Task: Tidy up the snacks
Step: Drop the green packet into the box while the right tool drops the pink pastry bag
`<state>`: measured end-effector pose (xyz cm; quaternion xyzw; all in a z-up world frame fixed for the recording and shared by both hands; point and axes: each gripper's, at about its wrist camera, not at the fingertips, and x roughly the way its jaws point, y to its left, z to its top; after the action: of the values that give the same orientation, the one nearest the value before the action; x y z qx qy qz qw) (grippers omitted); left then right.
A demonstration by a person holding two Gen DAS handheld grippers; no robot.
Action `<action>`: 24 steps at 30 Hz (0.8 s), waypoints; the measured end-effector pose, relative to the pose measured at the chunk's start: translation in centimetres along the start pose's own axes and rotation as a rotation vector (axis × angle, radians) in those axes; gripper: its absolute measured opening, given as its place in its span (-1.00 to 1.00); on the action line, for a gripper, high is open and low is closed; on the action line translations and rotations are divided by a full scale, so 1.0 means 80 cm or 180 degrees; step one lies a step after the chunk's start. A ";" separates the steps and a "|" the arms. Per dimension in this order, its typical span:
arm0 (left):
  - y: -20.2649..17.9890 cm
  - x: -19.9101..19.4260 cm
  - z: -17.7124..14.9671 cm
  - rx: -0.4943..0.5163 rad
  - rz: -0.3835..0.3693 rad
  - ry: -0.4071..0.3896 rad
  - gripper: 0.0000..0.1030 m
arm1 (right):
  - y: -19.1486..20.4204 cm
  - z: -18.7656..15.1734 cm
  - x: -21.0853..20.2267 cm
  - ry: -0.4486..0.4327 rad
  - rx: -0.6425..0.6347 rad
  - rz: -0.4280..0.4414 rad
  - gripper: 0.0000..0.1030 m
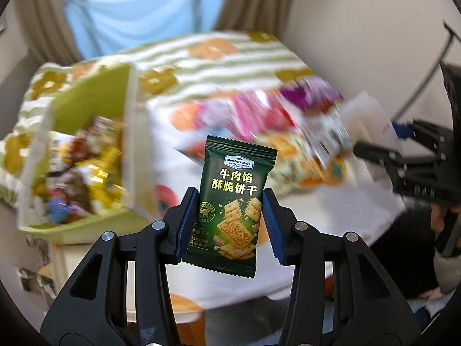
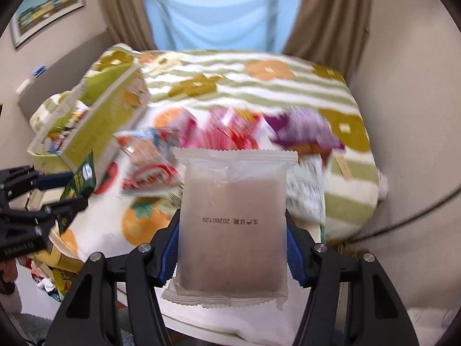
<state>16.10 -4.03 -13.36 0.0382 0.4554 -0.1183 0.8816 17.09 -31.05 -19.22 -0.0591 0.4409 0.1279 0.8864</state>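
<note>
Left gripper: jaws clamped on a dark green foil cracker packet, blue pads pressing both its side edges; the packet stands upright, printed face to the camera, held up in the air above the bed.
Right gripper: jaws closed on a frosted translucent wrapper with a brownish square cake inside, squeezed from left and right; a printed date line reads upside down across its middle.
Snack pile: pink, red, purple and white packets lie loose and blurred on the bedspread, beyond both held packets.
Green cardboard box: open, sitting at the left on the bed, with gold-wrapped and mixed sweets inside it; well apart from the cracker packet.
Bedspread: white with green stripes and orange and olive flowers, carrying pile and box.
Cross view: from the right wrist, the left gripper shows at the left edge with the green packet between its fingers, just in front of the box.
Background: beige curtains frame a blue-lit window; a framed picture hangs on the left wall.
</note>
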 end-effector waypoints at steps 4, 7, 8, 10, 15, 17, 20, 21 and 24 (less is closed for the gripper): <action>0.057 -0.027 0.019 -0.0211 0.0163 -0.0173 -0.20 | 0.042 0.040 -0.010 -0.0178 -0.0192 0.0127 0.13; 0.109 -0.043 0.030 -0.0357 0.0243 -0.0244 -0.20 | 0.080 0.070 -0.013 -0.0289 -0.0266 0.0250 0.13; 0.126 -0.045 0.033 -0.0391 0.0278 -0.0258 -0.20 | 0.092 0.079 -0.012 -0.0311 -0.0280 0.0281 0.13; 0.162 -0.047 0.039 -0.0436 0.0355 -0.0255 -0.20 | 0.123 0.100 -0.006 -0.0353 -0.0316 0.0375 0.13; 0.251 -0.032 0.045 -0.0576 0.0442 -0.0175 -0.20 | 0.204 0.147 0.022 -0.0367 -0.0406 0.0567 0.13; 0.278 -0.022 0.044 -0.0611 0.0435 -0.0112 -0.20 | 0.228 0.157 0.034 -0.0346 -0.0415 0.0615 0.13; 0.312 0.001 0.039 -0.0621 0.0398 0.0040 -0.20 | 0.268 0.170 0.057 -0.0266 -0.0390 0.0674 0.13; 0.324 0.011 0.036 -0.0622 0.0364 0.0109 -0.20 | 0.278 0.170 0.064 -0.0230 -0.0368 0.0691 0.13; 0.345 0.030 0.029 -0.0635 0.0244 0.0227 -0.20 | 0.309 0.173 0.088 -0.0090 -0.0289 0.0690 0.13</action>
<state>26.01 21.91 -15.11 -0.0281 0.4941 -0.0370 0.8681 24.85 -3.05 -16.29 -0.0494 0.4260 0.2437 0.8699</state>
